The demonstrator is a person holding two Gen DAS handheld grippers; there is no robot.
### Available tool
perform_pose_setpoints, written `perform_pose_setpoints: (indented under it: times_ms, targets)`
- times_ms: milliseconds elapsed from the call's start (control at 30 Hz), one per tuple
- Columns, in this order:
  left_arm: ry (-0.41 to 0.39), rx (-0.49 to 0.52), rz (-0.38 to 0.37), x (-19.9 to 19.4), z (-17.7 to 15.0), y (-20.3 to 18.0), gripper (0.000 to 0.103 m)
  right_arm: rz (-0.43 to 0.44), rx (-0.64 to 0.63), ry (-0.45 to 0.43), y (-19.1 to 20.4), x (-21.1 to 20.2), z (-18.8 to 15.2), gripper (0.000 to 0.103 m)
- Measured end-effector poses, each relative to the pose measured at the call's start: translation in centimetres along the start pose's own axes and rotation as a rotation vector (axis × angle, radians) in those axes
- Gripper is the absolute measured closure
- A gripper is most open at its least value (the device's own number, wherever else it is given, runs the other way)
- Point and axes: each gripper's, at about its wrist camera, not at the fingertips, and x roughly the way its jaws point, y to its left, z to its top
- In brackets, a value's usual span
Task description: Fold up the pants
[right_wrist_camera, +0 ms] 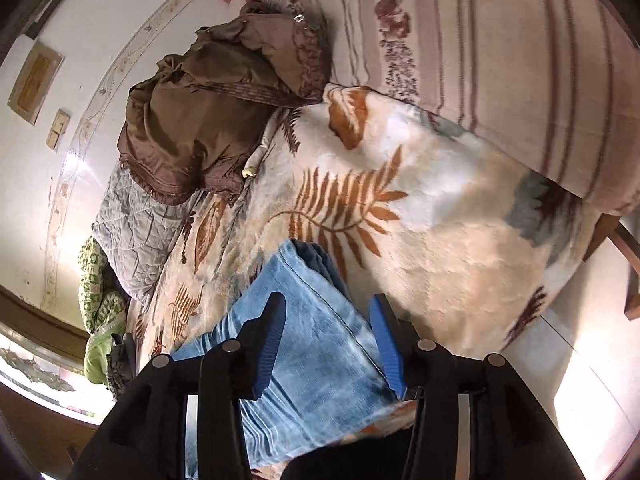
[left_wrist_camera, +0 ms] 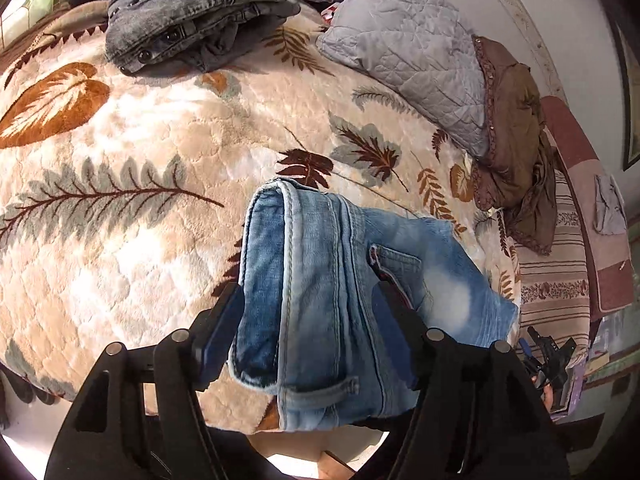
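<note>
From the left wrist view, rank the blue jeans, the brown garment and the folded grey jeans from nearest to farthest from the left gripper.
1. blue jeans: between the fingers of the left gripper, at the blanket's near edge.
2. brown garment: to the right, past the blue jeans, against the grey quilted pillow.
3. folded grey jeans: upper left, at the far side of the leaf-print blanket.
</note>
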Motion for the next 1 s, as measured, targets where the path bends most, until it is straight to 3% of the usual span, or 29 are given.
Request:
perform_pose_setpoints:
  times_ms: [100, 167, 200, 233, 267, 300, 367, 433, 500, 567, 600, 633, 767, 833, 900, 1000]
  targets:
    - [0.102, -0.067, -0.018, 3.9, 1.8, 0.1, 0.038, -0.016, -0.024, 0.035, 1.6, 3.6, 1.2, 0.056]
    - [0.121, -0.086, -0.02, 4.9, 2.1, -0.2, 0.039, -0.047, -0.063, 0.073, 2.7, 6.1, 1.6, 0.052]
    - [0.122, -0.078, -0.019, 5.0, 2.0, -0.6, 0.047, -0.061, -0.094, 0.089, 3.2, 7.1, 1.6, 0.05]
    - [0.123, -0.066, -0.015, 5.0, 1.8, -1.1, 0.064, -0.088, -0.136, 0.093, 3.7, 7.9, 1.6, 0.055]
    - [0.129, -0.065, -0.023, 4.6, 1.4, -1.6, 0.071, -0.113, -0.199, 0.085, 4.4, 8.4, 1.4, 0.07]
    - [0.132, -0.072, -0.057, 4.1, 1.0, -2.0, 0.078, -0.143, -0.26, 0.079, 5.1, 8.4, 1.4, 0.096]
    - [0.1, -0.047, -0.061, 2.8, 0.0, -2.9, 0.079, -0.103, -0.281, 0.026, 5.8, 6.9, 1.6, 0.096]
    - [0.089, 0.002, 0.02, 2.9, -0.6, -3.5, 0.079, -0.072, -0.237, -0.03, 5.1, 5.5, 2.2, 0.097]
    - [0.12, 0.001, 0.094, 4.6, -0.7, -2.8, 0.08, -0.135, -0.21, 0.0, 3.6, 6.9, 2.7, 0.097]
    - [0.142, -0.052, 0.07, 5.3, -0.7, -1.4, 0.08, -0.208, -0.193, 0.073, 2.1, 9.4, 2.3, 0.096]
    - [0.136, -0.072, 0.05, 4.9, -0.7, -1.0, 0.08, -0.198, -0.186, 0.046, 2.0, 9.2, 2.2, 0.094]
    - [0.126, -0.072, 0.034, 4.2, -0.7, -0.8, 0.08, -0.202, -0.177, 0.03, 2.4, 8.6, 2.1, 0.085]
    - [0.084, -0.007, -0.011, 1.6, -0.4, -1.3, 0.074, -0.282, -0.166, -0.078, 4.2, 4.3, 2.1, 0.083]
    - [0.068, 0.015, -0.033, 1.2, 0.3, -1.7, 0.046, -0.199, -0.194, -0.099, 6.4, 2.8, 1.6, 0.083]
    - [0.053, 0.015, -0.034, 1.7, 1.2, -2.0, 0.041, -0.068, -0.261, -0.015, 10.0, 3.4, 0.7, 0.07]
    - [0.096, -0.035, -0.055, 3.9, 2.4, -1.7, 0.041, 0.14, -0.386, 0.182, 17.6, 7.6, -2.4, 0.053]
